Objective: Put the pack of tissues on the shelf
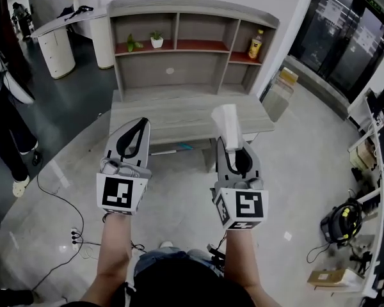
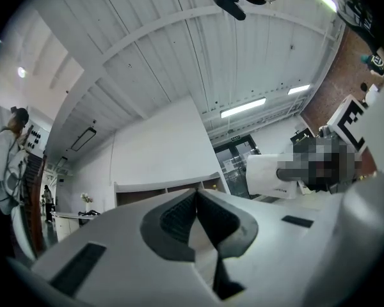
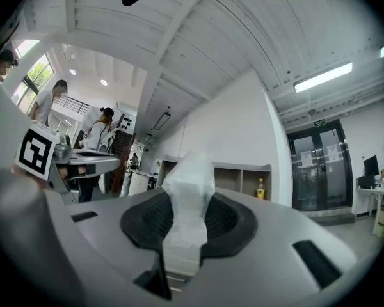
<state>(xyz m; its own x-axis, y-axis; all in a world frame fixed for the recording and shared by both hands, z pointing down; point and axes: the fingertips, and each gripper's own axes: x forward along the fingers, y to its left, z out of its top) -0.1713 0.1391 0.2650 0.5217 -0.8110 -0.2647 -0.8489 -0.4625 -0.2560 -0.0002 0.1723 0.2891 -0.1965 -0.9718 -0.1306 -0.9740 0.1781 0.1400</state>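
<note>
Jaws of the right gripper (image 3: 188,217) pinch the pack of tissues (image 3: 189,171) by its lower end, so it stands upright above them, carried in the air short of the shelf (image 1: 173,69). Left gripper (image 2: 197,200) has its jaws pressed together on nothing and is held alongside, probably just to keep clear.

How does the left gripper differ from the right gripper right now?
The left gripper has its jaws closed together, while the right gripper has its jaws apart, pressed on the pack of tissues. The left gripper carries nothing, while the right gripper holds the pack so that it pokes out past its tips. Both are light grey with dark pads, and both are held out toward the shelf.
</note>
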